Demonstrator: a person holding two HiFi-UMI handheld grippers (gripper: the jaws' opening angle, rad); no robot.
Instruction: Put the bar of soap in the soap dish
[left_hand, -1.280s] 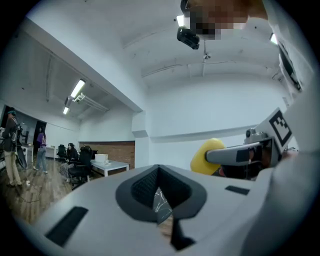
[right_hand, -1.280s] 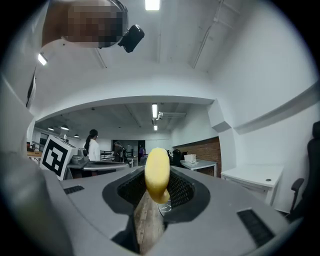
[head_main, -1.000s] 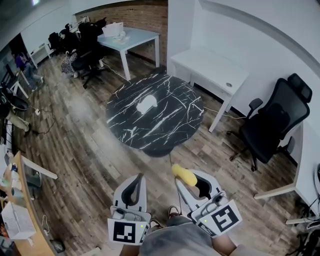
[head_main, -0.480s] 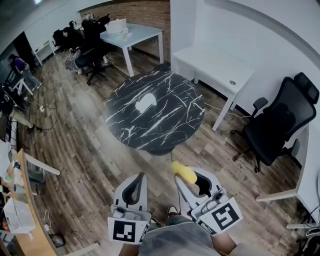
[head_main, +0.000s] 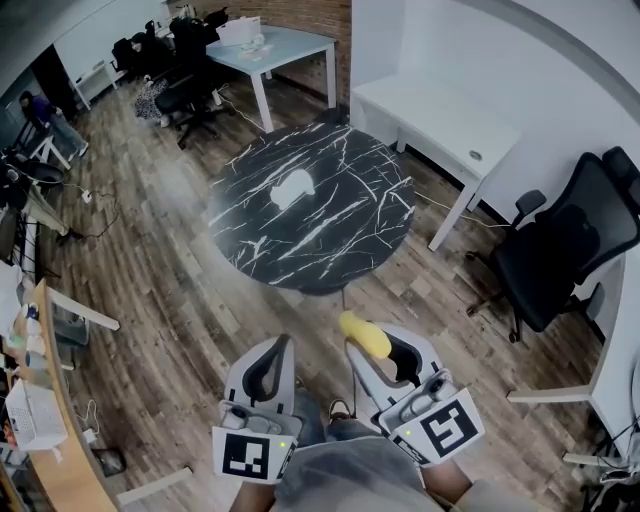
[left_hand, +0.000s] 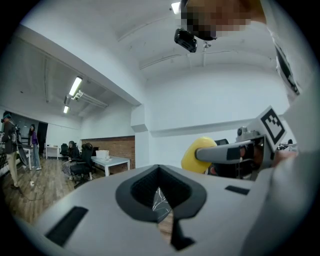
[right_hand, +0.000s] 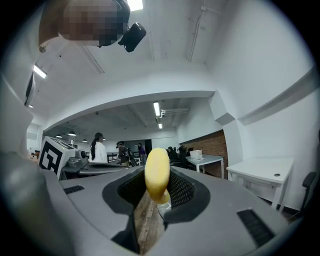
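Observation:
A yellow bar of soap (head_main: 362, 335) sits pinched between the jaws of my right gripper (head_main: 374, 345), low in the head view over the wooden floor. In the right gripper view the soap (right_hand: 157, 172) stands upright between the dark pads of the right gripper (right_hand: 158, 194). My left gripper (head_main: 276, 352) is beside it, shut and empty. From the left gripper (left_hand: 163, 200) the soap (left_hand: 198, 155) shows off to the right. The white soap dish (head_main: 293, 187) lies on a round black marble table (head_main: 330, 235) ahead, well apart from both grippers.
A black office chair (head_main: 560, 250) stands at the right, and a white desk (head_main: 440, 125) is against the wall behind the table. Farther back are another table (head_main: 285, 45) and dark chairs (head_main: 185, 95). A wooden counter (head_main: 40, 410) runs along the left edge.
Both grippers have been carried forward toward the marble table, which now lies lower and nearer in the head view. The soap stays in the right gripper.

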